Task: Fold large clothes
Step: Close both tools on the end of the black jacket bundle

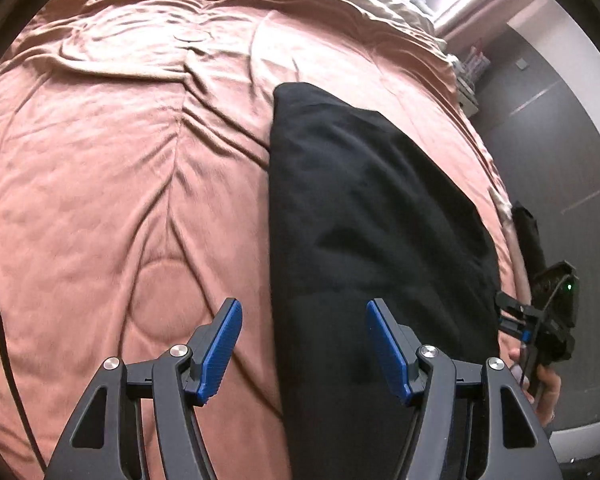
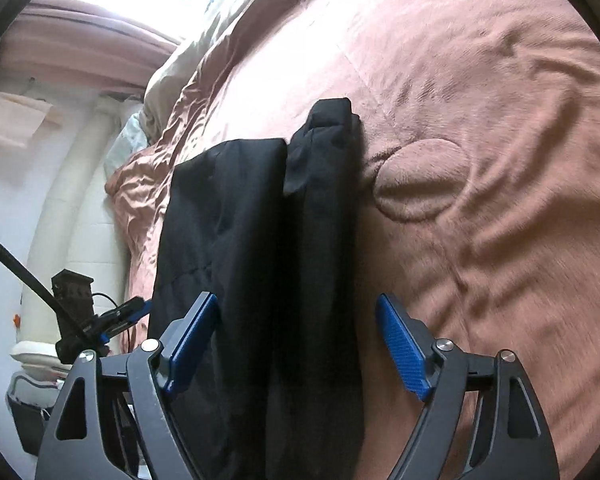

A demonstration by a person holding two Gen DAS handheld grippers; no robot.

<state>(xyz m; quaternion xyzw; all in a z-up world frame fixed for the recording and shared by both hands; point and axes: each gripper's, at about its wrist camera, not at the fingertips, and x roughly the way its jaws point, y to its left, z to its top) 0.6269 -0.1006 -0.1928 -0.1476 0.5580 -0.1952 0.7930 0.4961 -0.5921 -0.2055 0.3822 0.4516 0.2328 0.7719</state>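
Black garment lies folded into a long strip on the pink bed cover. From the left wrist, the left gripper hangs over its near edge, blue pads spread wide, nothing between them touching; the right gripper shows at the bed's edge. From the right wrist, the garment shows two parallel folded lengths, and the right gripper stands wide apart above them, empty.
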